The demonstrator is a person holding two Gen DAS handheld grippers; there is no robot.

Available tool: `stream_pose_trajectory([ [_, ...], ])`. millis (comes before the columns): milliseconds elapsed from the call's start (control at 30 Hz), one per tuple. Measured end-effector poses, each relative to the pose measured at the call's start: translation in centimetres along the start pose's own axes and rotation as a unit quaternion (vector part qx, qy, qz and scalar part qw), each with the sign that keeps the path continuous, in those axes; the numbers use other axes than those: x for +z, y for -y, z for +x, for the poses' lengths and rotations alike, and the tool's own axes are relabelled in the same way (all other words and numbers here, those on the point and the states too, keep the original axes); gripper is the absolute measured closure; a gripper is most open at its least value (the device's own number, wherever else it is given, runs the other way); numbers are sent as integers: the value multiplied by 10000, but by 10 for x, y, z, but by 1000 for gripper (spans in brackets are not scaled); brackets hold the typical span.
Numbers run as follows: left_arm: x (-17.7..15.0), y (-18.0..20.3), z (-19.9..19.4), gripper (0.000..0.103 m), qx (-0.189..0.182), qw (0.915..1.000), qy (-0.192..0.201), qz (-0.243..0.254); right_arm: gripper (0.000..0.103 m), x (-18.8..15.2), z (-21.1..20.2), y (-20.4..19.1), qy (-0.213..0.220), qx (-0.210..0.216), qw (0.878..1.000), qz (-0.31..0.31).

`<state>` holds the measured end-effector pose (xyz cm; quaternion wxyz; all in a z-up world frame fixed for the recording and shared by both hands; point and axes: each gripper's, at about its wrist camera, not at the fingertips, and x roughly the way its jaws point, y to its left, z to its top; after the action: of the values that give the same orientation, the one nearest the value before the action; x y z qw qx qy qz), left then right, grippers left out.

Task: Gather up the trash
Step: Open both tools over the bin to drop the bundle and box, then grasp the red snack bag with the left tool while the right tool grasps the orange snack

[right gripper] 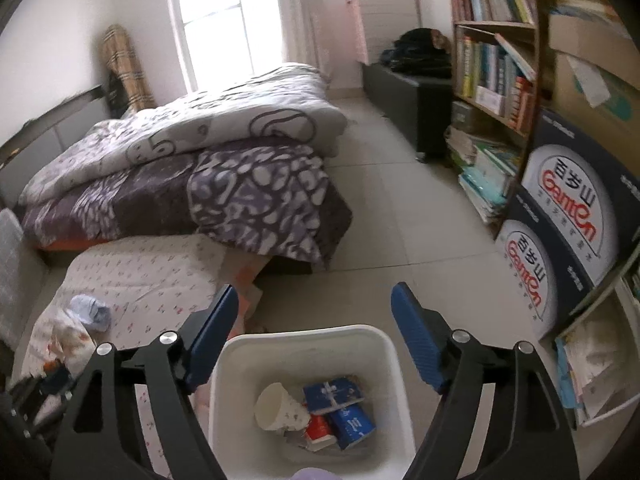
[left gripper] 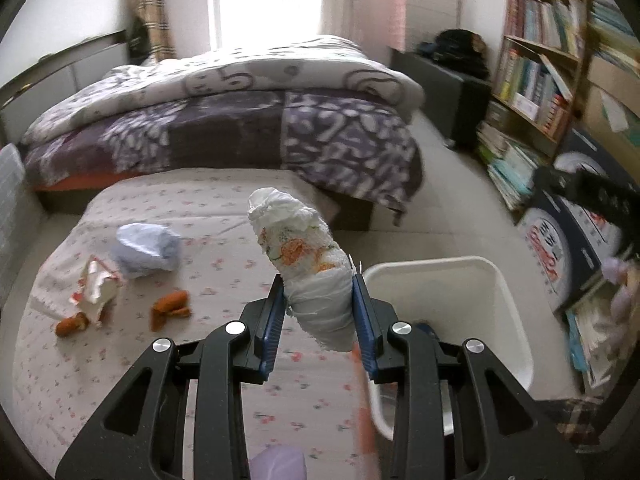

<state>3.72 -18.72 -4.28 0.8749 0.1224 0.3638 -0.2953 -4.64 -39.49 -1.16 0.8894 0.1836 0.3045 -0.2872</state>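
The left gripper pinches a rolled diaper above the mattress. The right gripper hangs spread wide over the white bin.

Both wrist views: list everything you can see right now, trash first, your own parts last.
Diaper: one, white with orange print, rolled, held above the mat.
Blue wad: one, pale blue, on the mat.
Wrapper: one, red and silver, on the mat.
Orange scraps: two or three, on the mat.
Bin: one, white, on the floor beside the mat.
Cup: one, white, in the bin.
Packets: several, blue and red, in the bin.
Mat: one, floral.
Bed: one, purple quilt.
Bookshelf: one, wooden.
Boxes: two, navy.
Left gripper: shut on the diaper.
Right gripper: open over the bin.
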Motion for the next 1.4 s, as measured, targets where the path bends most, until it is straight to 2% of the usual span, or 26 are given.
stream_pose_trajectory([
  [267,-6,50,12,71,-410,9980,-166,459,19,7,-3,29,97,-171,9992,354],
  [400,-8,70,20,69,-755,9949,-317,593,18,9,-3,39,88,-227,9985,482],
  [433,-8,74,21,57,-860,9938,-363,605,18,9,-3,41,79,-237,9984,507],
  [467,-8,78,23,50,-945,9929,-397,610,18,9,-2,43,71,-246,9983,531],
  [500,-8,81,24,39,-1015,9922,-398,608,17,10,-2,44,63,-256,9981,558],
  [700,-10,80,29,33,-937,9927,-460,606,15,12,-1,43,44,-237,9977,636],
  [867,-7,59,29,23,-679,9959,-410,427,12,10,3,23,-36,-134,9988,466],
  [1000,-6,34,28,18,-201,9985,-332,393,12,7,7,0,-113,-52,9995,283],
  [1167,-5,-23,36,15,484,9979,-416,122,12,2,13,-31,-216,28,9997,49],
  [1333,-3,-95,52,15,1310,9884,-739,-205,12,-6,25,-70,-407,111,9988,-264],
  [1400,-4,-129,62,15,1693,9803,-966,-311,12,-11,31,-86,-489,155,9979,-390],
])
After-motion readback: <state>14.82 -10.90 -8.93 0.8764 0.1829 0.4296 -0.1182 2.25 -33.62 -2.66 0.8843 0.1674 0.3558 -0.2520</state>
